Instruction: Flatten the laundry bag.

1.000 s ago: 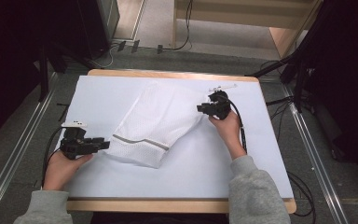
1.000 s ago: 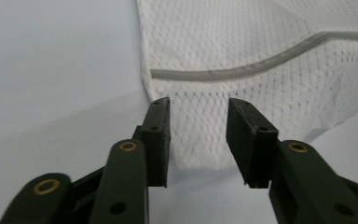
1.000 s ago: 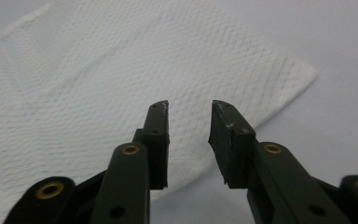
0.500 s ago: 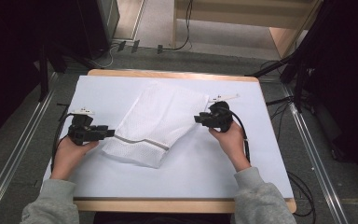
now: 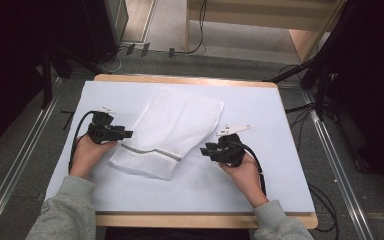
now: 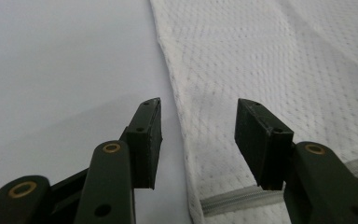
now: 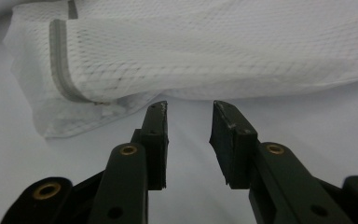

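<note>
High view, bench [image 5: 280, 110]: a wooden top under a pale sheet, with the person's forearms coming in from the near edge.
Mesh bag [image 5: 170, 132]: a white mesh bag lies flat near the middle of the bench, slanting from the far right down to the near left; a grey zip strip [image 5: 152, 153] crosses it close to its near end.
Left hand-held gripper [image 5: 122, 134]: just beside the bag's left edge, above the zip strip, pointing toward the cloth. In the left gripper view [image 6: 198, 123] its jaws stand apart with nothing between them; the bag's edge [image 6: 177, 107] runs up through the gap, one jaw over the bare sheet and the other over the mesh. Whether the jaws touch the cloth cannot be told.
Right hand-held gripper [image 5: 206, 150]: near the bag's right side, on the bare sheet, pointing left at it. In the right gripper view [image 7: 189, 119] its jaws are apart and empty, their tips just short of the bag's lower edge [image 7: 242, 91]; the zip strip [image 7: 58, 60] shows at the left there.
</note>
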{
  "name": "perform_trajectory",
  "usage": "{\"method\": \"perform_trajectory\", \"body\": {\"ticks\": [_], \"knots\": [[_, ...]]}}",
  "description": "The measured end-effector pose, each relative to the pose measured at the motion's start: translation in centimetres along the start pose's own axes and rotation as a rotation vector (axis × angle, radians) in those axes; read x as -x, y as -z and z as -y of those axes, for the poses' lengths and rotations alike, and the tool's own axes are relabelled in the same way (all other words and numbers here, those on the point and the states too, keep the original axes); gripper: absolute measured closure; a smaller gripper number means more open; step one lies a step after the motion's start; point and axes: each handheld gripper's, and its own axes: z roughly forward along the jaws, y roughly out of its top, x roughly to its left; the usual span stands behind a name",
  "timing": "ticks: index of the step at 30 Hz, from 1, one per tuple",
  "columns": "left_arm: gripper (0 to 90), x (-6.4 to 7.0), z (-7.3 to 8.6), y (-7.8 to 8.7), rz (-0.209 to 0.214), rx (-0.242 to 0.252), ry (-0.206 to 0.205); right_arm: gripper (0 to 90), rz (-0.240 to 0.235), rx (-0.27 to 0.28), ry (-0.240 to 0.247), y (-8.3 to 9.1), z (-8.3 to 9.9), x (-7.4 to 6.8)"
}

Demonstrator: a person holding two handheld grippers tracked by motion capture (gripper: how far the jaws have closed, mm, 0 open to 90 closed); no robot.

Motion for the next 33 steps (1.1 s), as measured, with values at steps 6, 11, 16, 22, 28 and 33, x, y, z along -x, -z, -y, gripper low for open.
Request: {"method": "perform_trajectory", "body": {"ticks": [6,11,16,22,28,33], "knots": [[52.4,0.2,-0.6,-1.3,-0.005,-0.037,-0.029,70.7,-0.017,-0.027,0.016,-0.5,0.8,-1.6],[66.4,1.0,-0.9,-1.8,-0.044,-0.058,-0.071,76.1,-0.043,-0.056,0.016,-1.3,1.2,-2.4],[86.2,1.3,-0.8,-1.9,-0.061,-0.07,-0.079,77.6,-0.069,-0.073,0.029,-2.3,1.1,-3.4],[90.0,1.1,-0.9,-1.8,-0.044,-0.075,-0.047,77.7,-0.098,-0.088,0.062,-3.5,0.9,-4.5],[90.0,0.0,-0.6,-0.6,-0.038,-0.047,0.016,82.4,-0.119,-0.09,0.097,-4.3,0.6,-5.3],[90.0,-0.6,-0.1,-0.3,-0.037,-0.05,0.043,81.0,-0.119,-0.101,0.128,-5.2,0.3,-5.8]]}}
